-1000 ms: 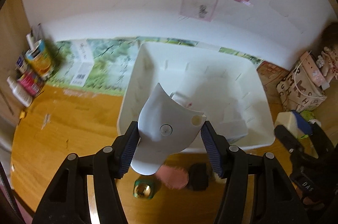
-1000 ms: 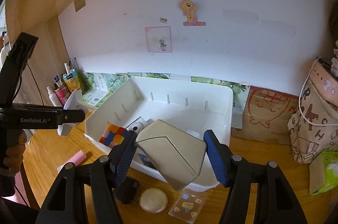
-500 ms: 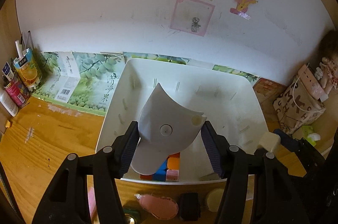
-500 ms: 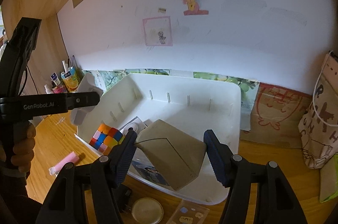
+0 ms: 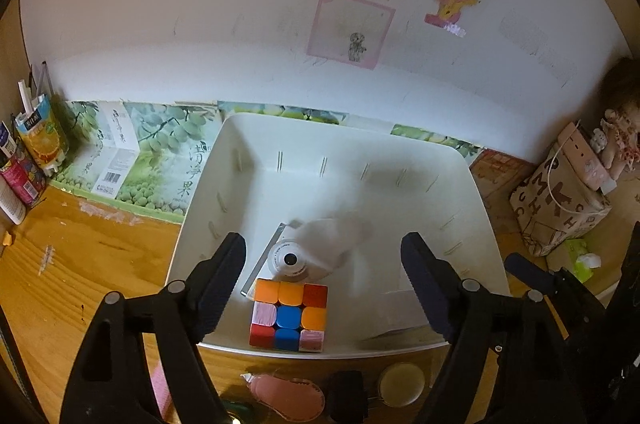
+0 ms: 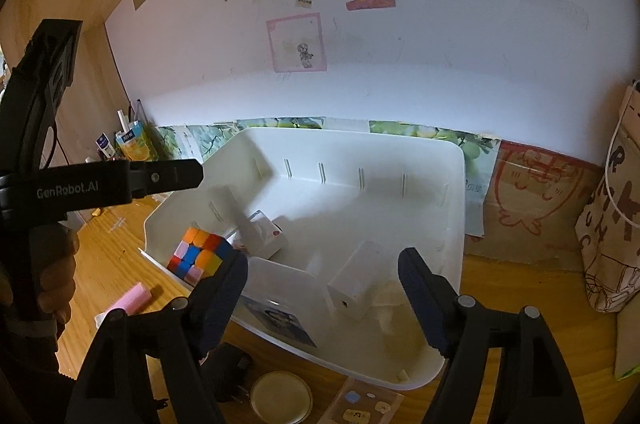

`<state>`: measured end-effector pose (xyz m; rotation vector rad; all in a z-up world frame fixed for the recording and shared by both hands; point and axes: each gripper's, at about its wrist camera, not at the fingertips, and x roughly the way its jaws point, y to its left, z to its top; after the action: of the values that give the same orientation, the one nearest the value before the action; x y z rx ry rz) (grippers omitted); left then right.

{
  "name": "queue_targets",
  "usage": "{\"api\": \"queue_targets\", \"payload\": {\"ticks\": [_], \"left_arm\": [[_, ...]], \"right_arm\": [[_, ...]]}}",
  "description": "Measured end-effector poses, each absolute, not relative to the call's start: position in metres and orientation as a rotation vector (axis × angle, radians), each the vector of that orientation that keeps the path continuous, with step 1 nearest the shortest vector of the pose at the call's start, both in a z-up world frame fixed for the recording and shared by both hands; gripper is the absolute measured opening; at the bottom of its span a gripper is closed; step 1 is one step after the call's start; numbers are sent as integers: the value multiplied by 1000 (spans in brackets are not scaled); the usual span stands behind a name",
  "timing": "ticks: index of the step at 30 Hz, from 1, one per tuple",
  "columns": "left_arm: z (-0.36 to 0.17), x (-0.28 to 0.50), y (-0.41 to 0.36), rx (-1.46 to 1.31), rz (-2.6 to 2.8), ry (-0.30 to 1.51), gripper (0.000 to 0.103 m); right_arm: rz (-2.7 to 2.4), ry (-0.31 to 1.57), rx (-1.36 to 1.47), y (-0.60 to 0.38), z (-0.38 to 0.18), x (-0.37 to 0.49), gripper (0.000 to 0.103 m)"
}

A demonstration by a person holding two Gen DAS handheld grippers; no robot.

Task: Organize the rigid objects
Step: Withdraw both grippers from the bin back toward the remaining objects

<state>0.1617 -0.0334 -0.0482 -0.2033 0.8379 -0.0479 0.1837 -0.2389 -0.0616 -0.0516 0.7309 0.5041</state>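
A white bin [image 5: 472, 192] [image 6: 456, 184] stands on the wooden desk. Both grippers hover over its near side. My left gripper [image 5: 322, 264] is open and empty; a blurred white curved piece [image 5: 332, 244] is below it inside the bin, beside a colour cube [image 5: 289, 316] [image 6: 198, 254]. My right gripper [image 6: 322, 278] is open and empty; a white box-shaped object [image 6: 354, 282] lies in the bin below it, next to a clear lidded box [image 6: 276, 288]. The left gripper's finger [image 6: 168, 176] shows in the right wrist view.
On the desk in front of the bin lie a pink oval case [image 5: 292, 396], a black adapter [image 5: 346, 400] [image 6: 230, 370], a round cream tin [image 5: 401, 384] [image 6: 281, 396], a pink eraser [image 6: 130, 298] and a sticker sheet [image 6: 360, 406]. Cartons and tubes [image 5: 36, 140] stand left; a patterned bag [image 5: 560, 200] right.
Both grippers opened and let go: the white curved piece dropped from the left one into the bin, the white box-shaped object dropped from the right one. Both had moved forward over the bin.
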Motion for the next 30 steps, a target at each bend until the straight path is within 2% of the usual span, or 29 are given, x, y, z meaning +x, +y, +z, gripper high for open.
{"api": "queue_targets", "payload": {"ticks": [30], "left_arm": [[14, 58, -15, -196, 144, 705, 82]], "right_arm": [[415, 552, -18, -275, 11, 115, 81]]}}
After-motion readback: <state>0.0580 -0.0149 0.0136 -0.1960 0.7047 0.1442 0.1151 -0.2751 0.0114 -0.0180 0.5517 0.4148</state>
